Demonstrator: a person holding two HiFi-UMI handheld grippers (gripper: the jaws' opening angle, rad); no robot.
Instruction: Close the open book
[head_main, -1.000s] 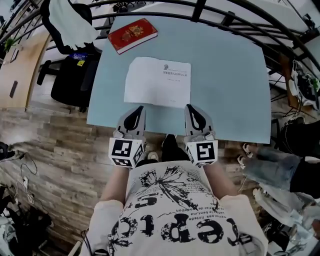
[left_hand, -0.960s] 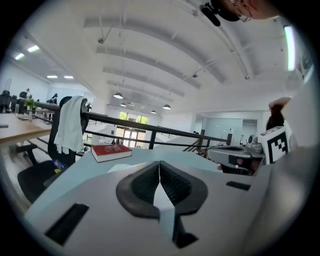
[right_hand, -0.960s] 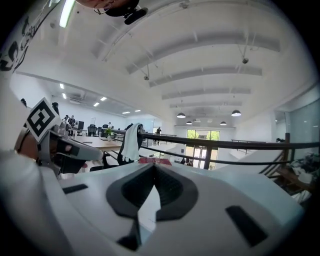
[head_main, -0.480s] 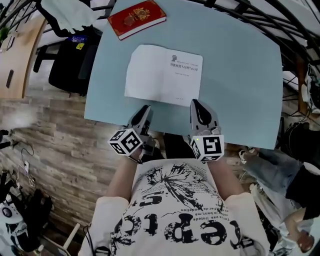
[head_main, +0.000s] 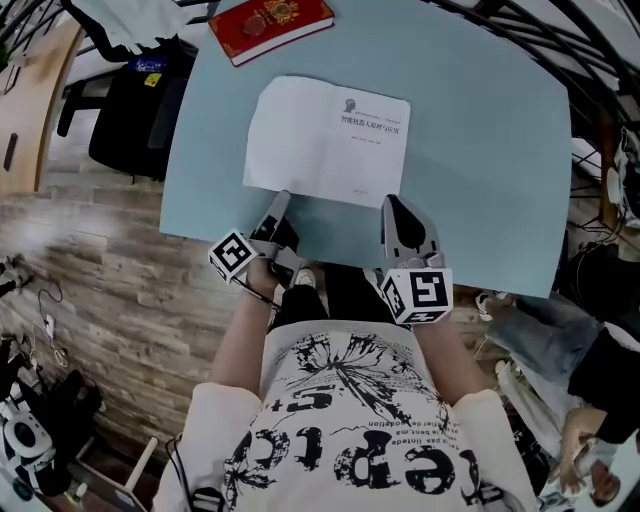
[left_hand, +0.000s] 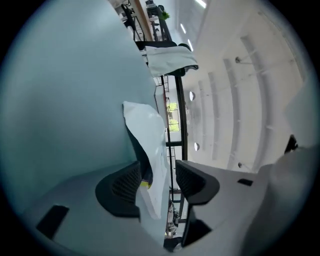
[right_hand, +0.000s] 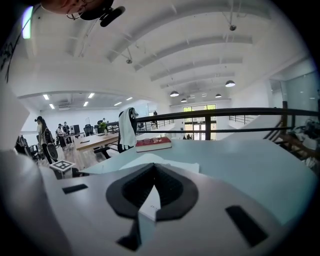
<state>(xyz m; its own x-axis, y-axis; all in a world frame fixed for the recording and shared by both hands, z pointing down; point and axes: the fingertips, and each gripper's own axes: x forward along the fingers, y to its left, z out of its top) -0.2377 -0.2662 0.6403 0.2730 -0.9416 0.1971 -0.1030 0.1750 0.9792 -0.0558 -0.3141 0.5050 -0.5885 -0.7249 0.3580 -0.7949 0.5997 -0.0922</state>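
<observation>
The open book (head_main: 325, 140) lies flat on the light blue table (head_main: 480, 150), white pages up. My left gripper (head_main: 280, 203) is rolled onto its side at the book's near left corner. In the left gripper view its jaws are opening, and the edge of a white page (left_hand: 150, 145) stands between them with a gap beside the right pad (left_hand: 192, 180). My right gripper (head_main: 393, 205) rests at the book's near right corner. Its tips meet in the right gripper view (right_hand: 153, 167), shut on nothing I can see, with the white book (right_hand: 185, 166) just beyond.
A closed red book (head_main: 268, 22) lies at the table's far left corner and shows ahead in the right gripper view (right_hand: 153, 144). A black chair (head_main: 130, 110) draped with white cloth stands left of the table. Black railing runs behind. Someone's legs (head_main: 540, 325) are at the right.
My left gripper has rolled onto its side, dropped to the book's near left corner and opened its jaws around the page edge. My right gripper has sunk a little toward the table.
</observation>
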